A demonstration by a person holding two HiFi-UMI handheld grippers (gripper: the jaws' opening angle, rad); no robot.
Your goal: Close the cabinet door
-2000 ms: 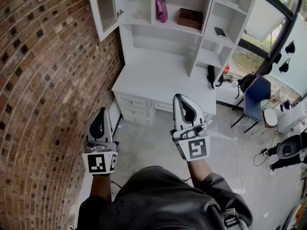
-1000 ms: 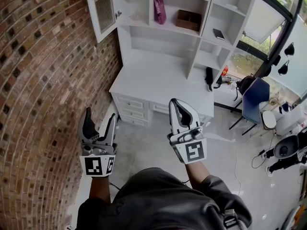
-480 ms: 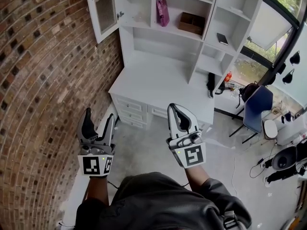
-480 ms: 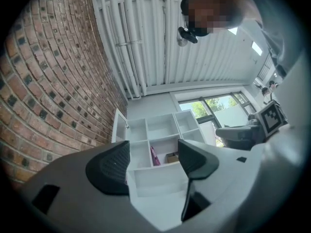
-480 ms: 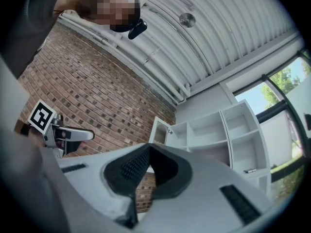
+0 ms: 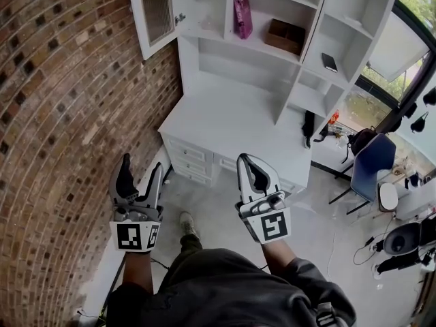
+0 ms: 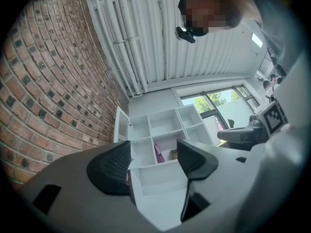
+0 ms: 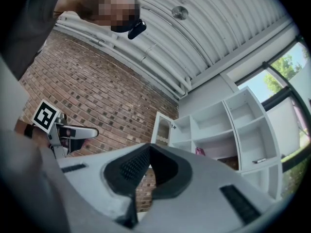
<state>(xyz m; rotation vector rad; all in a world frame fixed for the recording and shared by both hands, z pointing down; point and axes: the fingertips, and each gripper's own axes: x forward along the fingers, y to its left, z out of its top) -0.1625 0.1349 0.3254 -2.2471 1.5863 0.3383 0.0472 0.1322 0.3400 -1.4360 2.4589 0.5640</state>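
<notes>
Head view shows the cabinet door (image 6: 158, 12) open at the shelves' (image 6: 235, 63) top left, far above the left tool (image 6: 141, 172), empty, spread but closing, and the right tool (image 6: 249, 163), pressed together, so a misjudged reach might swing it wider against the brick wall (image 6: 61, 114).

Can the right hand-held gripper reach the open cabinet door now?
Probably not yet: the right hand-held gripper is well short of the cabinet door, though nothing blocks the way.
</notes>
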